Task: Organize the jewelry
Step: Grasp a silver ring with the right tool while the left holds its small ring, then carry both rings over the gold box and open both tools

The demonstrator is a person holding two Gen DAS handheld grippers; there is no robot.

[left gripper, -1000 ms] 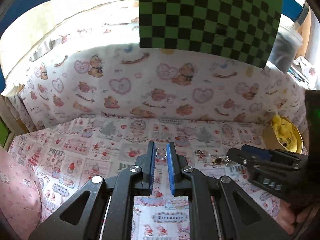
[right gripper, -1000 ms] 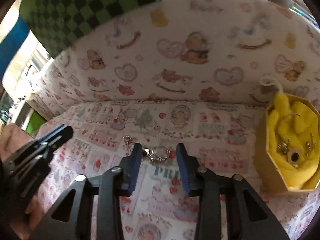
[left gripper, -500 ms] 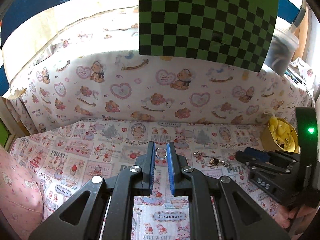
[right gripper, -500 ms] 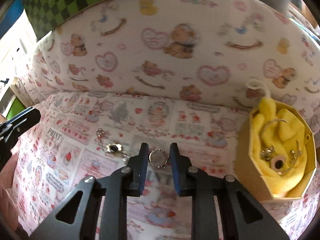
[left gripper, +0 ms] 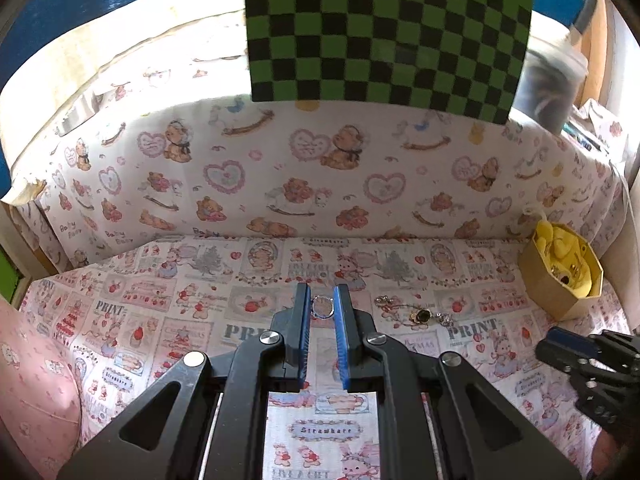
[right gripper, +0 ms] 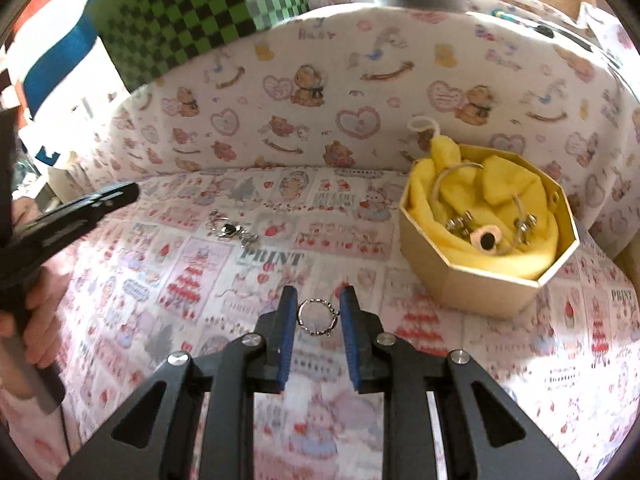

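My left gripper [left gripper: 322, 305] is shut on a small silver ring [left gripper: 322, 306] held between its blue pads above the printed cloth. My right gripper [right gripper: 318, 316] is shut on a twisted silver ring [right gripper: 318, 317] and holds it in the air left of the gold octagonal box [right gripper: 480, 276]. The box has a yellow cloth lining [right gripper: 500, 192] with bangles and a round charm in it; it also shows in the left wrist view [left gripper: 560, 280] at the far right. A silver necklace with a dark stone [right gripper: 230, 230] lies on the cloth; it also shows in the left wrist view [left gripper: 420, 314].
A green and black checkered board [left gripper: 384, 28] stands behind the teddy-print backdrop. A pink cushion [left gripper: 32, 384] lies at the left. The right gripper's body [left gripper: 592, 364] shows at the right edge of the left wrist view.
My right gripper closed on the twisted ring, lifted it off the cloth and carried it right, toward the gold box. The left gripper kept its ring and barely moved.
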